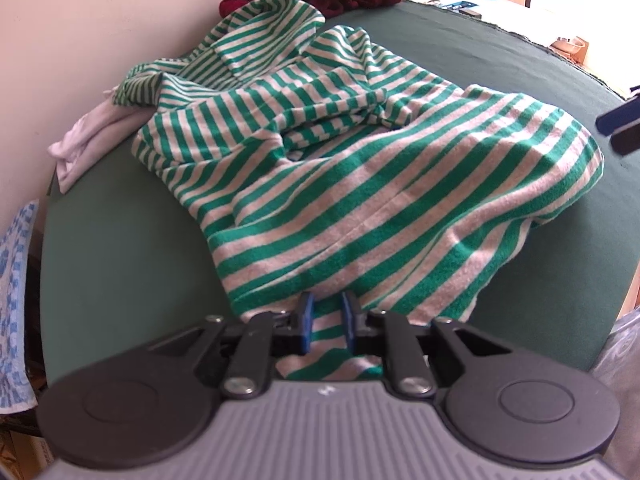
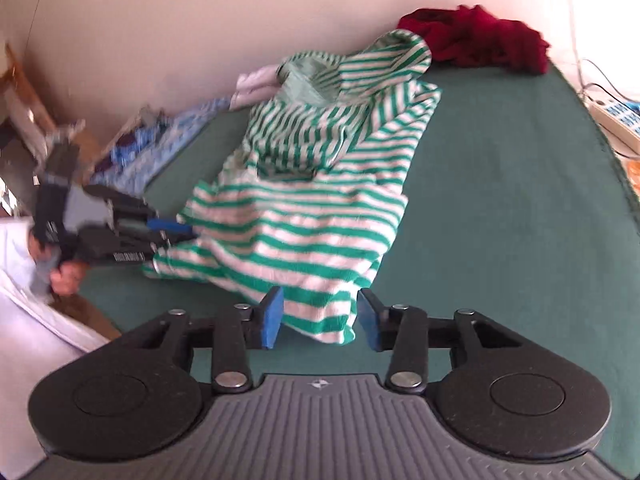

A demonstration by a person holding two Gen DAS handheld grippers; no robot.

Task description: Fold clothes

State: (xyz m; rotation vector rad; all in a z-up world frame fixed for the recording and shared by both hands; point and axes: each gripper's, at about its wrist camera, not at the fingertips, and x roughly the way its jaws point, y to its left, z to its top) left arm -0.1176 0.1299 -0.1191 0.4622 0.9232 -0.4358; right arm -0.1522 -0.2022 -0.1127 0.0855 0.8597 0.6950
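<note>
Hem of the striped hoodie (image 1: 360,184) sits pinched in your left gripper (image 1: 326,322); your right gripper (image 2: 318,316) straddles its corner wide, ready to bite.

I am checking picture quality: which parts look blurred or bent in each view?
Left wrist view: the striped garment is fairly sharp; the table edge bends from the fisheye. Right wrist view: softer overall; the left gripper and the hand are smeared by motion.

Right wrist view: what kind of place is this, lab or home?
Probably a home room, not a lab: loose laundry, a striped garment and a dark red one, lies on a green-covered table against a plain wall, with a power strip beside it.
</note>
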